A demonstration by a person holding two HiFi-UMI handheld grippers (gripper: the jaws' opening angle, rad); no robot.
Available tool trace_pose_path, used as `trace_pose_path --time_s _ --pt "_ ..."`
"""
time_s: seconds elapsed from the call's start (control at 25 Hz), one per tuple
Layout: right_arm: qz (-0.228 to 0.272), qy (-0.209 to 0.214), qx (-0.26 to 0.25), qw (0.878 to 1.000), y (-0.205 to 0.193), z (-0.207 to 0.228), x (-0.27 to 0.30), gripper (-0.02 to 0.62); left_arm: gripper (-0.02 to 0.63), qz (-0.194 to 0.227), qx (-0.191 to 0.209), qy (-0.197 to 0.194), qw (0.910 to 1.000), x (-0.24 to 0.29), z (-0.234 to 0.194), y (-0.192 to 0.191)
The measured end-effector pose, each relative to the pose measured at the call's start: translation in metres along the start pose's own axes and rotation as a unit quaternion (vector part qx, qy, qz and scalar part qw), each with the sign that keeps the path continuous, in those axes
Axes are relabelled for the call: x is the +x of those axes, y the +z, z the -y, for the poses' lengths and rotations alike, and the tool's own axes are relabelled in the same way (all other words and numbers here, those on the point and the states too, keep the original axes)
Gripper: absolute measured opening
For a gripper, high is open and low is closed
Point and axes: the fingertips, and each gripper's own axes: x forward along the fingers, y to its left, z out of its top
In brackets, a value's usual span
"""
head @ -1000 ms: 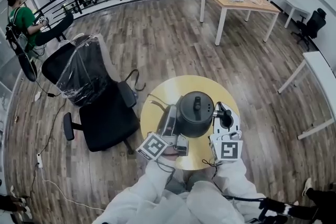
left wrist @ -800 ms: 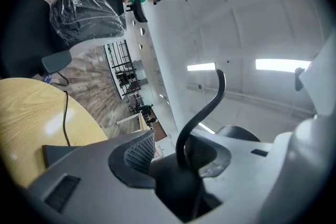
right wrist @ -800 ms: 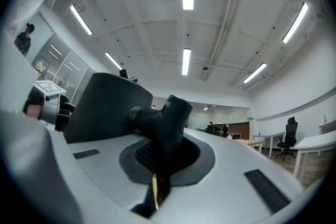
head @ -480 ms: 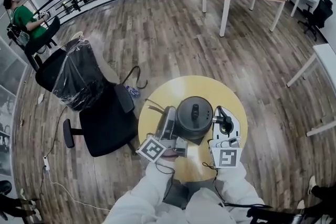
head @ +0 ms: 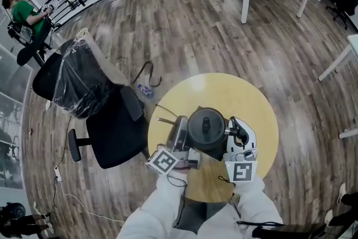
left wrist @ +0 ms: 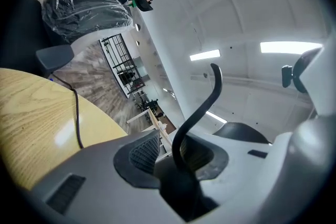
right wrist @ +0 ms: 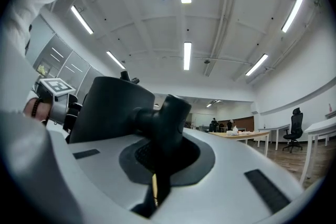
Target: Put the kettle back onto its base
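- The kettle point(head: 206, 129) (lid on, contents hidden) is seen lower centre, over the round table point(head: 246, 92).
- Its handle point(right wrist: 167, 118) is clamped by the right gripper point(head: 239, 132).
- A black cord point(left wrist: 205, 102) is flanked, unpinched, by the left gripper point(left wrist: 176, 157), whose jaws are closing.

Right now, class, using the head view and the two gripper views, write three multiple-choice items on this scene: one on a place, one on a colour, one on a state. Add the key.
1. Where is the kettle?
A. in a sink
B. over the round table
C. on a shelf

2. What colour is that table's top?
A. yellow
B. white
C. red

3. How do the right gripper's fingers stand?
A. wide apart and empty
B. shut on a cup
C. shut on the kettle's handle

Key:
1. B, since the head view shows the kettle above the round top.
2. A, since the top is yellow wood.
3. C, since the right gripper view shows the black handle clamped between the fingers.
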Motion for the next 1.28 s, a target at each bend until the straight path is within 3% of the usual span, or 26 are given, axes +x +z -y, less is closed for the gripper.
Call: trace_pose_path --time_s 0.2,0.44,0.76,0.92,1.08,1.2,1.28 --pt "-0.028 0.020 -0.034 0.999 -0.036 -0.005 0.009 0.012 0.118 -0.012 -0.042 0.032 0.9985 0.002 -0.040 -0.021" --pt "-0.029 0.016 -0.008 0.999 -0.056 -0.006 0.019 0.012 0.118 -0.021 -0.053 0.052 0.9970 0.007 -0.062 -0.031" --pt "-0.048 0.004 0.026 0.999 -0.080 -0.004 0.010 0.012 0.110 -0.042 0.010 0.036 0.9984 0.011 -0.055 -0.028" --pt "-0.044 0.010 0.005 0.999 -0.082 -0.009 0.007 0.012 0.109 -0.052 0.012 0.034 0.9980 0.011 -0.052 -0.027" --pt "-0.111 0.009 -0.007 0.994 -0.106 -0.010 -0.004 0.014 0.109 -0.050 -0.007 0.034 0.9981 0.006 -0.052 -0.029" --pt "-0.162 -0.026 -0.014 0.986 -0.118 -0.007 -0.007 0.015 0.109 -0.046 -0.008 0.044 0.9979 0.006 -0.055 -0.028" --pt "-0.171 -0.050 0.010 0.984 -0.120 -0.004 -0.007 0.048 0.109 -0.041 -0.007 0.049 0.9979 0.007 -0.057 -0.027"
